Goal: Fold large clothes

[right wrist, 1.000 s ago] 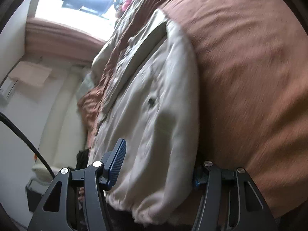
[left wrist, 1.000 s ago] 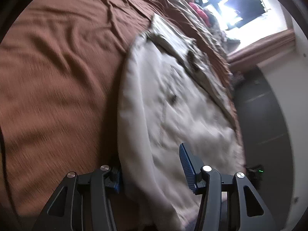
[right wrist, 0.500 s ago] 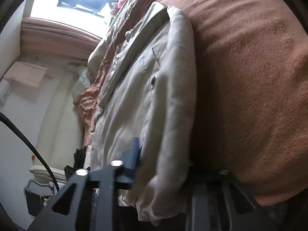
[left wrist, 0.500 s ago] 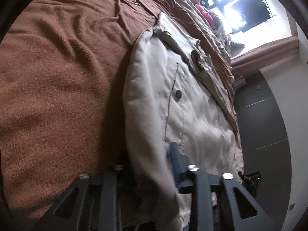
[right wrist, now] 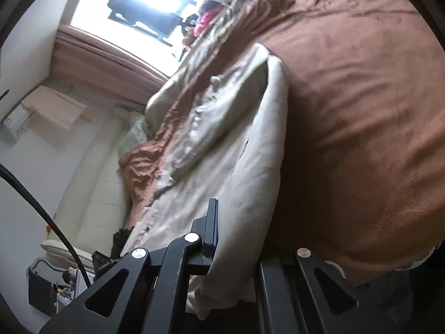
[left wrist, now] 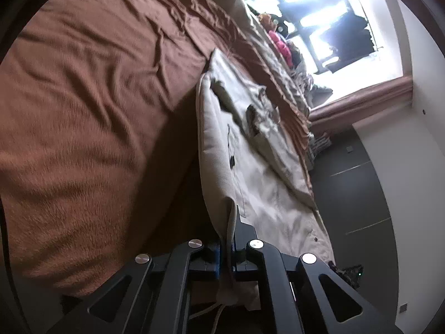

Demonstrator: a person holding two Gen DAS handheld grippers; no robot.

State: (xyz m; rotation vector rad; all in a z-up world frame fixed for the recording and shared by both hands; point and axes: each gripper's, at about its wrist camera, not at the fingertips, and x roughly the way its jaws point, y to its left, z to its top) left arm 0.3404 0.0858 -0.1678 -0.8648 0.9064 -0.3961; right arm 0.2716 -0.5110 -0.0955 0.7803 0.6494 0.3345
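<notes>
A cream jacket [left wrist: 250, 167] lies lengthwise on a brown bedspread [left wrist: 83, 111]. My left gripper [left wrist: 226, 247] is shut on the jacket's near hem edge, which is pinched into a raised fold between the blue pads. The jacket also shows in the right wrist view [right wrist: 244, 172]. My right gripper [right wrist: 239, 239] is closed on the jacket's other near edge; the cloth bulges between the fingers and covers the right finger. The jacket's near end is lifted off the bedspread [right wrist: 361, 111].
A bright window [left wrist: 333, 27] and a heap of clothes [left wrist: 281, 44] lie beyond the bed. A dark cabinet front [left wrist: 356, 194] stands on the right. The right wrist view shows a black cable [right wrist: 41, 203], a black bin [right wrist: 41, 289] and a cream headboard [right wrist: 91, 203].
Both grippers went from open around the jacket's near edges to shut on them. The near end of the jacket has risen off the bedspread.
</notes>
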